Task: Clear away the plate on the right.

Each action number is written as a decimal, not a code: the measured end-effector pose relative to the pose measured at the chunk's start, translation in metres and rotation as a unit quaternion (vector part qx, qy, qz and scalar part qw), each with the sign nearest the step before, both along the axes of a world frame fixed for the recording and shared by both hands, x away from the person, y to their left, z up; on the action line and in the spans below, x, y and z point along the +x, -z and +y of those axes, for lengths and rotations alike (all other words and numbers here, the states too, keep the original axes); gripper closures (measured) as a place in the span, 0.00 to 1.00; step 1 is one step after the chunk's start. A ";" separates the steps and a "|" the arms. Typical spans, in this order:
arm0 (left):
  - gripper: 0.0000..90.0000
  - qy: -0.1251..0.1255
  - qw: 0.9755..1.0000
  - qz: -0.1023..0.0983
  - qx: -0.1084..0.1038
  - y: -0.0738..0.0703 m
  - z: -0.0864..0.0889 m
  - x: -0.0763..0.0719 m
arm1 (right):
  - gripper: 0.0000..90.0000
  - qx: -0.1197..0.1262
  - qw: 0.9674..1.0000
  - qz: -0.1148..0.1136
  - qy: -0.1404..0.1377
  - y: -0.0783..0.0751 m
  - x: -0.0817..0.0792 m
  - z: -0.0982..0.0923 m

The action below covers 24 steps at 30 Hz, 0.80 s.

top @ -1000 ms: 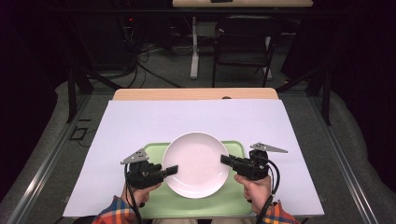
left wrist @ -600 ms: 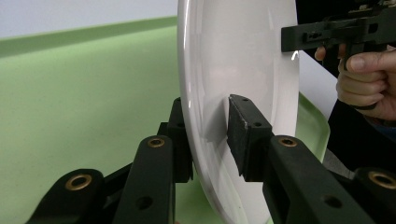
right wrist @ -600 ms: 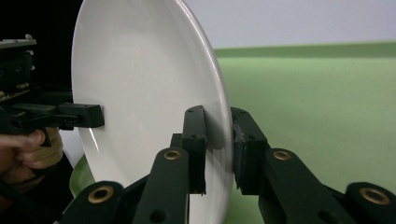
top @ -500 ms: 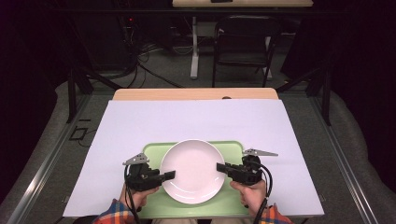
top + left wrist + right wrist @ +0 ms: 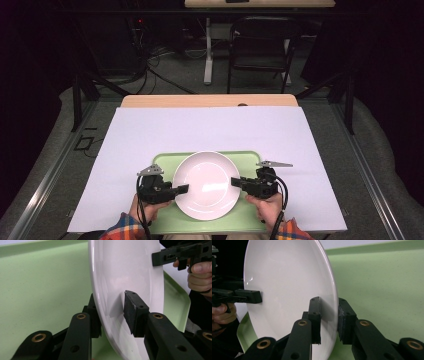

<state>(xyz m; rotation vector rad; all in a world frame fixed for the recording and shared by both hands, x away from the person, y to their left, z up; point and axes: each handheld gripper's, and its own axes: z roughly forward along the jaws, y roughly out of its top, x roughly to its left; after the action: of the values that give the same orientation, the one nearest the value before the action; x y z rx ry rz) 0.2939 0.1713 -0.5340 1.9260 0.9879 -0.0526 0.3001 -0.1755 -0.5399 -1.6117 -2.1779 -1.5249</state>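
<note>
High view: white plate (image 5: pixel 207 182) has slid toward 6 o'clock and lower than a second ago, baring green tray (image 5: pixel 165 159) rim at 12; probably being set down, contact unclear. Left gripper (image 5: pixel 182 189) is clenched on the plate rim at 9 o'clock, right gripper (image 5: pixel 234 181) at 3. Plate sits over tray centre, level, face up. It is round, so no long axis; the tray's runs 9 to 3.

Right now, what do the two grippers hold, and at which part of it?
Both hold the white plate by its rim: the left gripper on its left edge, the right gripper on its right edge, over the green tray.
</note>
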 end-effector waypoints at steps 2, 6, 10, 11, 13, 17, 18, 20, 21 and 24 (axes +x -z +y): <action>0.75 0.001 1.000 -0.002 0.004 0.000 -0.001 0.000 | 0.83 -0.002 1.000 -0.001 0.000 0.001 0.000 0.000; 0.72 0.000 1.000 0.002 0.013 0.002 -0.002 0.002 | 0.81 -0.016 1.000 -0.003 -0.002 0.004 0.002 0.003; 0.70 0.000 1.000 0.009 0.019 0.005 -0.003 0.004 | 0.79 -0.025 1.000 -0.005 -0.007 0.008 0.003 0.004; 0.69 -0.001 1.000 0.009 0.022 0.005 -0.003 0.004 | 0.79 -0.026 1.000 -0.004 -0.007 0.008 0.003 0.004; 0.68 0.000 1.000 0.010 0.026 0.006 -0.004 0.004 | 0.79 -0.030 0.999 -0.004 -0.009 0.009 0.004 0.005; 0.67 -0.002 1.000 0.013 0.028 0.007 -0.004 0.005 | 0.78 -0.033 0.999 0.003 -0.012 0.011 0.004 0.005; 0.67 -0.003 0.999 0.014 0.029 0.007 -0.004 0.005 | 0.78 -0.033 0.999 0.003 -0.012 0.012 0.005 0.006; 0.65 -0.009 0.999 0.019 0.033 0.008 -0.005 0.005 | 0.78 -0.034 0.999 0.006 -0.012 0.012 0.005 0.006; 0.65 -0.009 0.999 0.021 0.035 0.008 -0.006 0.006 | 0.78 -0.032 0.999 0.009 -0.011 0.013 0.005 0.006; 0.62 -0.013 0.999 0.026 0.043 0.009 -0.007 0.006 | 0.78 -0.029 0.999 0.020 -0.014 0.015 0.007 0.006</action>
<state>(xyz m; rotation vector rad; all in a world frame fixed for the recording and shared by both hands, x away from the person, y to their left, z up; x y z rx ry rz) 0.3000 0.1643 -0.5432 1.9977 1.0655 -0.0470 0.3067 -0.1691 -0.5553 -1.6055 -2.2339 -1.4218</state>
